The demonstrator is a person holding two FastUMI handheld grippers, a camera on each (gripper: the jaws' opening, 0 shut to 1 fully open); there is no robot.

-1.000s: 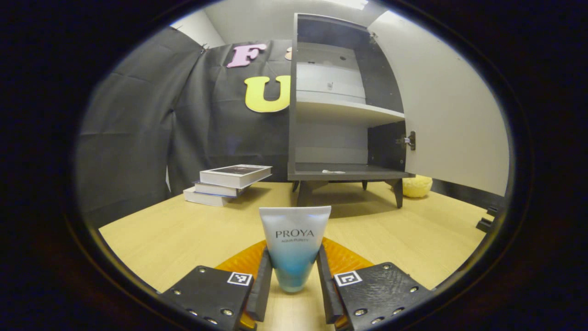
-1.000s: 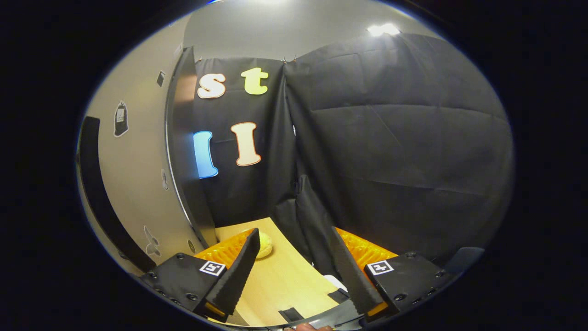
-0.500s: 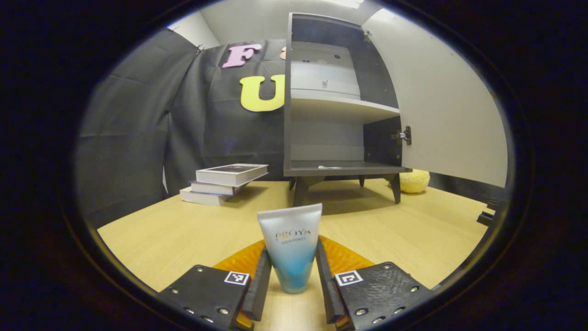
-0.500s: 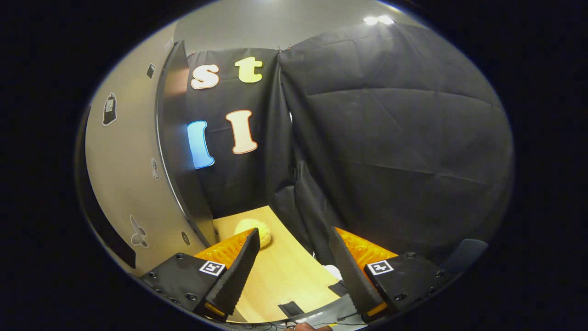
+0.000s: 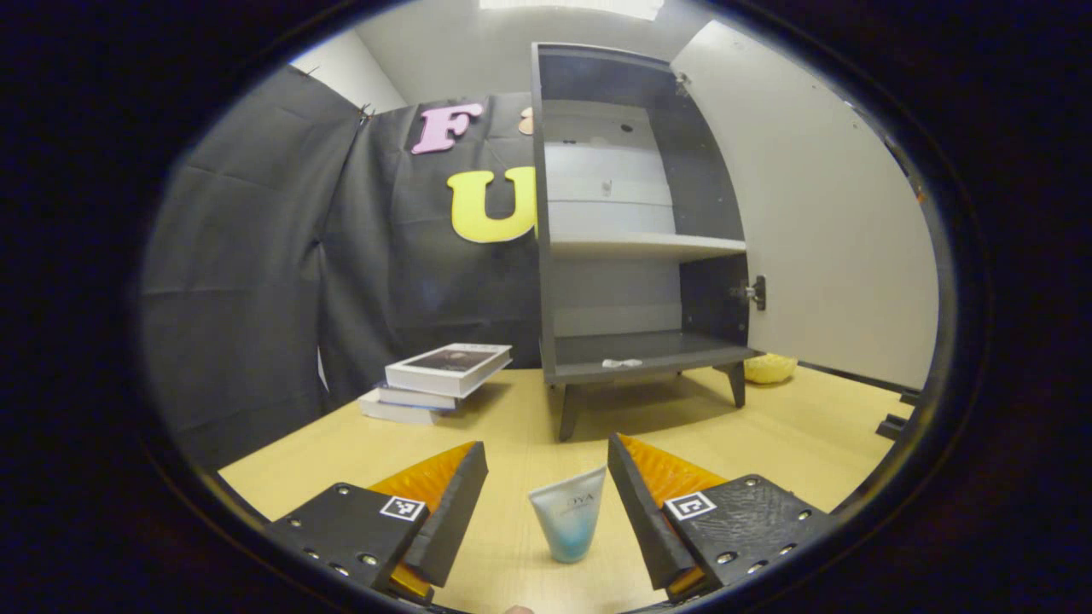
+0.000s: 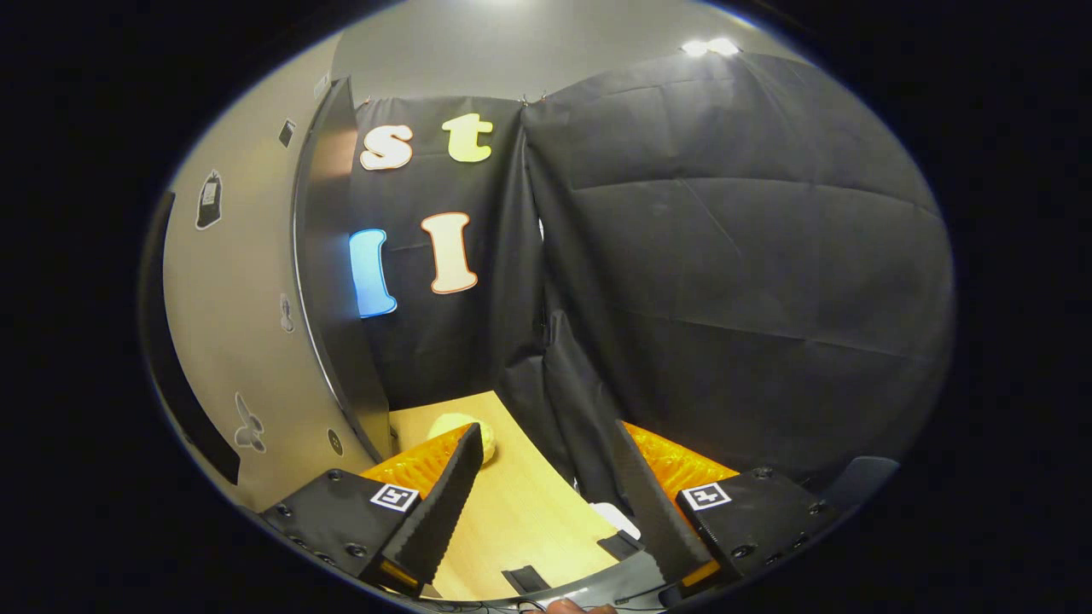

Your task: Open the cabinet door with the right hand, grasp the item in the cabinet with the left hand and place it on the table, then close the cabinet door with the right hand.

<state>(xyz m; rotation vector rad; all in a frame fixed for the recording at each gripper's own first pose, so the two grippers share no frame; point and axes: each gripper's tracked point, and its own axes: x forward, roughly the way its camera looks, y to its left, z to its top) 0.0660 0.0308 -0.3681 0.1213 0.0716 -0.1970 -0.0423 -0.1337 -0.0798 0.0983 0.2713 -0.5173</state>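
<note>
Pale wood tabletop (image 5: 768,443) runs under both of your grippers, and on it, nearest you in the left gripper view, the tube (image 5: 568,524) stands cap-down between the fingers of your left gripper (image 5: 546,503). Those fingers are spread apart with a gap on each side of the tube, touching neither face, so the item looks set down and free. It stands a little nearer the right-hand finger and seems to lean slightly, on a narrow cap; if you pull that hand back crookedly or swing it sideways, a finger could clip the tube and tip it over. Draw straight back and up. Farther off, a stack of books (image 5: 439,379) lies to the left, clear of your path. Beyond them the cabinet (image 5: 631,358) stands on short legs with its door (image 5: 819,213) swung wide, a small white scrap on its bottom shelf. What seems left is closing it. In the right gripper view your right gripper (image 6: 546,503) has its fingers apart on nothing, just beside the door's edge (image 6: 328,281). Push too hard and the light cabinet may slide or the door may slam; a yellow lump (image 6: 465,431) lies near the door, so watch your fingers there.
</note>
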